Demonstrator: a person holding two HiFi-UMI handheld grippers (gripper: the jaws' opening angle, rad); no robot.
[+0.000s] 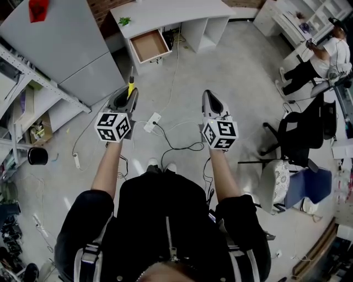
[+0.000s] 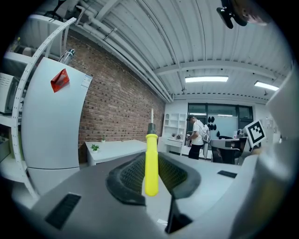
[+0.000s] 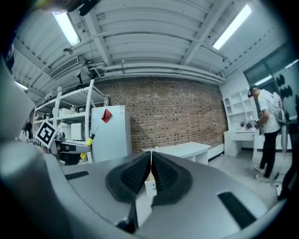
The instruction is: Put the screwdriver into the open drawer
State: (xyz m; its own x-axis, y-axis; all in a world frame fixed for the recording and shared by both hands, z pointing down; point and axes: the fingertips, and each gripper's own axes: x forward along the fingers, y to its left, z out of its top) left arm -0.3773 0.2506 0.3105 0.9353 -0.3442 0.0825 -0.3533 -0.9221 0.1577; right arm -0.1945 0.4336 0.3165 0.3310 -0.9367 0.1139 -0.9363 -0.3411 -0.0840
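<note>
Reaching the white desk is the step in hand, as I judge it. The desk stands well ahead of both sets of fingers, across bare floor. Its open drawer juts out from the desk front, ahead of the left fingertips and slightly to their right. The wood-coloured inside looks bare.

The left gripper is clamped on the screwdriver. The yellow handle stands upright between the pads, and the thin shaft points on past the fingertips. The right gripper has its pads pressed together with nothing between them, and it hangs beside the left one.

To do this well, keep the left squeeze firm, since only the lower handle sits in the pads and the tool could pivot. Bring the fingertips over the drawer's middle, tip the shaft low, then release close to the drawer bottom. Mind the power strip and its cables, which lie on the floor between and just ahead of the two grippers.
</note>
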